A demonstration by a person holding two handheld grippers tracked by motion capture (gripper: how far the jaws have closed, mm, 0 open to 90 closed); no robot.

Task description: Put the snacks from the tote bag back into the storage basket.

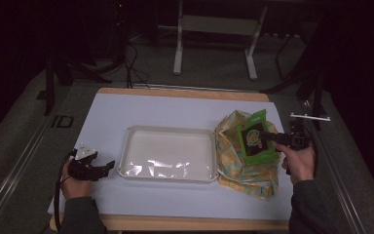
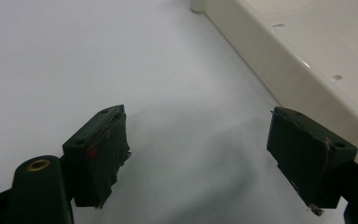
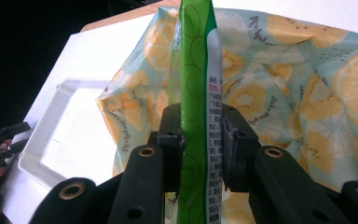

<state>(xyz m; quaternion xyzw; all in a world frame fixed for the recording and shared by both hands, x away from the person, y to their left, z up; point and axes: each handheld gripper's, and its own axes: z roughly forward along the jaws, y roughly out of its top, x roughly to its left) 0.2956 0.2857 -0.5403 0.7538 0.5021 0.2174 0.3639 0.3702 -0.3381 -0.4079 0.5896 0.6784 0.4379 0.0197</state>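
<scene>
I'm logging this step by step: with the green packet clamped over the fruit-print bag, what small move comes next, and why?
Probably carry the green packet left toward the white tray: the right hand-held gripper grips it above the fruit-print bag, and the tray beside it looks empty.

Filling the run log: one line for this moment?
right gripper: shut on green packet | over fruit-print bag | left gripper: open, beside tray

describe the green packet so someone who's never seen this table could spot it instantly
Start at the shallow white tray in the middle of the table. Just past its right edge lies a crumpled bag printed with lemon slices. The green packet is above that bag, clamped in the right tongs. It is the one flat, bright green thing there, with a dark panel on its face and fine print on its back.
</scene>
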